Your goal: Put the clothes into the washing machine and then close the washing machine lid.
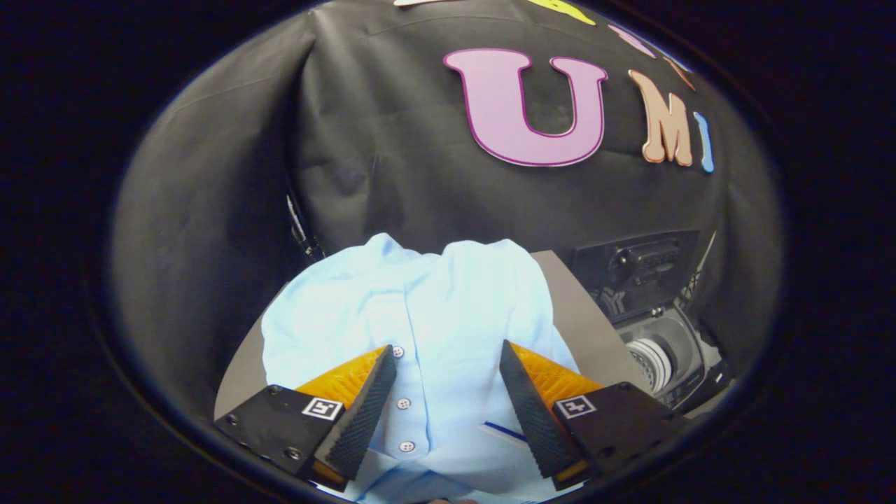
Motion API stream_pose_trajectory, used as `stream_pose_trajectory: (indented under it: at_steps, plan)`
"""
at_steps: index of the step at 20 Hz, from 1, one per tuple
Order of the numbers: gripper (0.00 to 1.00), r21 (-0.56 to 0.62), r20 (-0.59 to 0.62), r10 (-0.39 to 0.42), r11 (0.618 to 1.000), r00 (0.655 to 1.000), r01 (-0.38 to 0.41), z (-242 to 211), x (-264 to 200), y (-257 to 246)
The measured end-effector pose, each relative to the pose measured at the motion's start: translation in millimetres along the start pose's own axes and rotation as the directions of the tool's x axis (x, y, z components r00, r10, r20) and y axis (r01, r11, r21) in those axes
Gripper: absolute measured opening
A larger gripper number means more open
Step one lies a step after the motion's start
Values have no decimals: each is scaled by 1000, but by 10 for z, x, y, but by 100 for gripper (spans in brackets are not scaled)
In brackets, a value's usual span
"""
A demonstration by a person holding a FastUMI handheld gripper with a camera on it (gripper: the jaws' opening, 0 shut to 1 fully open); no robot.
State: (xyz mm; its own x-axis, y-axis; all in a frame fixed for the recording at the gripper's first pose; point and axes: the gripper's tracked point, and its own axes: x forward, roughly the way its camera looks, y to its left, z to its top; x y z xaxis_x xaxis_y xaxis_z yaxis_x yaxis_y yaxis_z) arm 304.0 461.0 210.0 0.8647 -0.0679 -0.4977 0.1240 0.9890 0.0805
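Observation:
A light blue buttoned shirt (427, 315) lies spread on a grey table (591, 329). My gripper (448, 360) hangs open just above it, fingers apart on either side of the button placket, not pressing the cloth. Beyond the table's right edge stands a small washing machine (661, 350) with its lid (637, 269) raised upright and the drum open to view.
Black cloth walls close in the booth behind and to the left. The table's right edge sits close beside the washer. A cable or strap (297, 231) hangs on the wall behind the shirt.

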Motion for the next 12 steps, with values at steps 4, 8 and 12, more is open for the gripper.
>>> stream_pose_trajectory:
  at_steps: [4, 8, 12]
  plan:
    - [95, -72, -38, 8, 997, 999, -11, -43, 10, -3]
    - [93, -88, 4, 22, 996, 1000, -21, -21, -17, -31]
    - [23, -138, 41, 101, 986, 994, -95, -37, -62, 14]
